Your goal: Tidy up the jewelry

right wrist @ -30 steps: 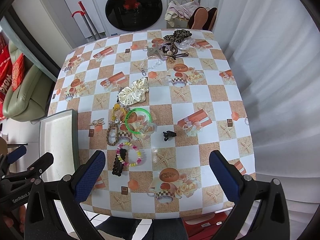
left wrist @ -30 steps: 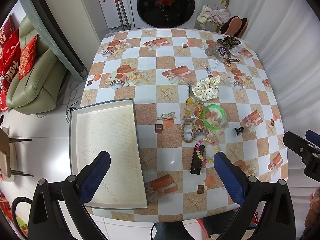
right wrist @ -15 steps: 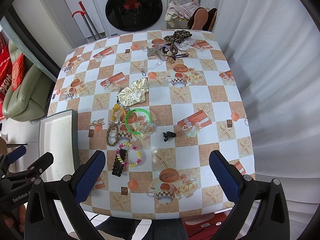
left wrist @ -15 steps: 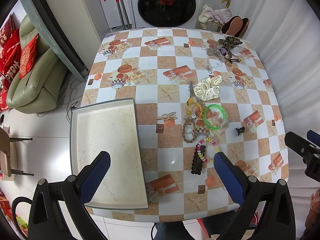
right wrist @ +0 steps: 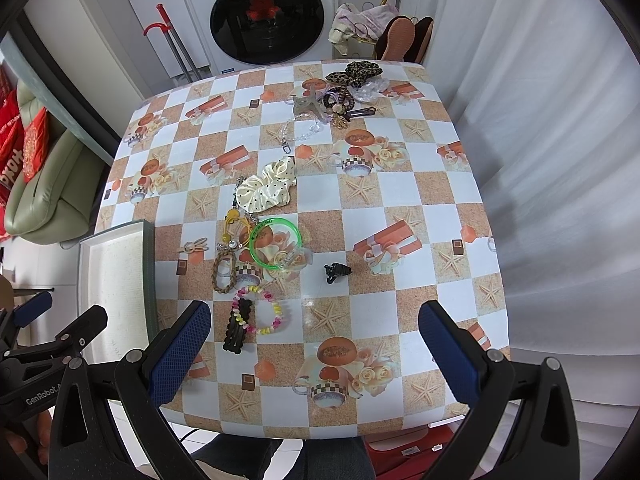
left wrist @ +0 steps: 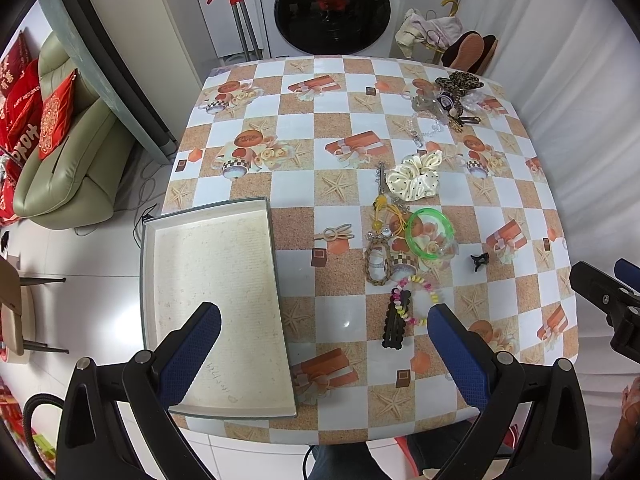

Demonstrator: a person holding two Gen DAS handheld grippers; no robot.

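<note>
— What lies on your table [left wrist: 296,184]?

— Your shallow tray [left wrist: 212,407] sits at its near left corner. Your jewelry clusters right of centre: cream scrunchie [left wrist: 414,178], green bangle [left wrist: 430,233], pastel bead bracelet [right wrist: 260,309] draped over a black hair clip [right wrist: 237,328].

— And your claws?

— Your left gripper [left wrist: 324,344] and right gripper [right wrist: 314,340] both hang spread wide above the near edge, gripping nothing.
</note>
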